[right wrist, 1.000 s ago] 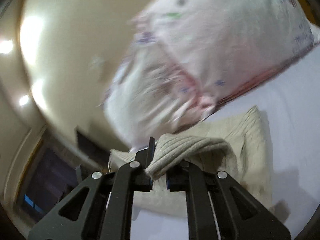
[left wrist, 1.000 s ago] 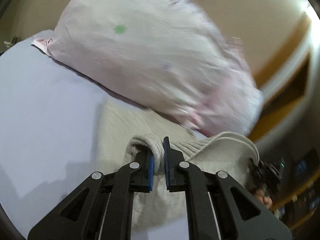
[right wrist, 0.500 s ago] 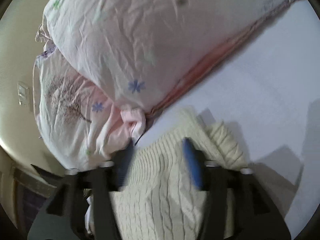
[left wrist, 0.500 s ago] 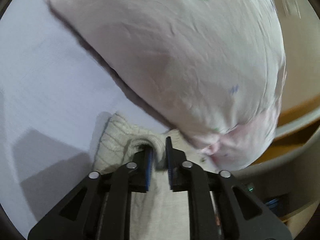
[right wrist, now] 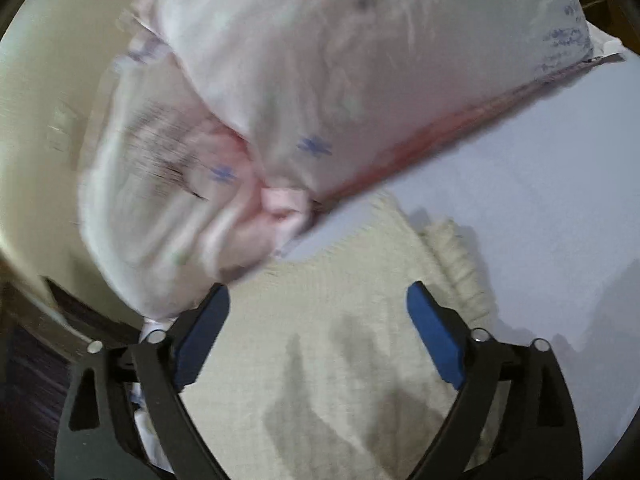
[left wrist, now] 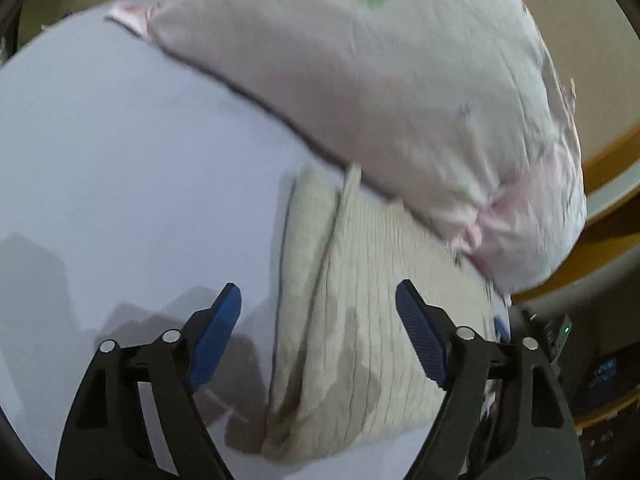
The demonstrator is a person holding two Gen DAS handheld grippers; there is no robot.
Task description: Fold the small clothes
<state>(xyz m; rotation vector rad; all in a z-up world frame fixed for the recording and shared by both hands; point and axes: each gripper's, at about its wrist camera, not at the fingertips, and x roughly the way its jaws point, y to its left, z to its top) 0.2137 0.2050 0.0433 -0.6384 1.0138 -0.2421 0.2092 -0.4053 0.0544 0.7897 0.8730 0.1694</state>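
Observation:
A cream ribbed knit garment (left wrist: pixel 360 312) lies folded on the pale lavender bed sheet (left wrist: pixel 120 184), its far edge close to a pillow. My left gripper (left wrist: pixel 318 304) is open and empty, hovering over the garment's left part, left finger over bare sheet. In the right wrist view the same garment (right wrist: pixel 320 360) fills the bottom, with a thicker ribbed fold (right wrist: pixel 460 264) at its right. My right gripper (right wrist: pixel 318 308) is open and empty just above the knit.
A large pink-white printed pillow (left wrist: pixel 400 92) lies just beyond the garment; it also shows in the right wrist view (right wrist: pixel 320 92). The bed edge, a wooden frame (left wrist: pixel 608 160) and dark floor are at the right of the left view.
Both grippers were shut on the knit garment a second ago. The right opened first, then the left; the garment now lies folded on the sheet and both grippers have drawn back.

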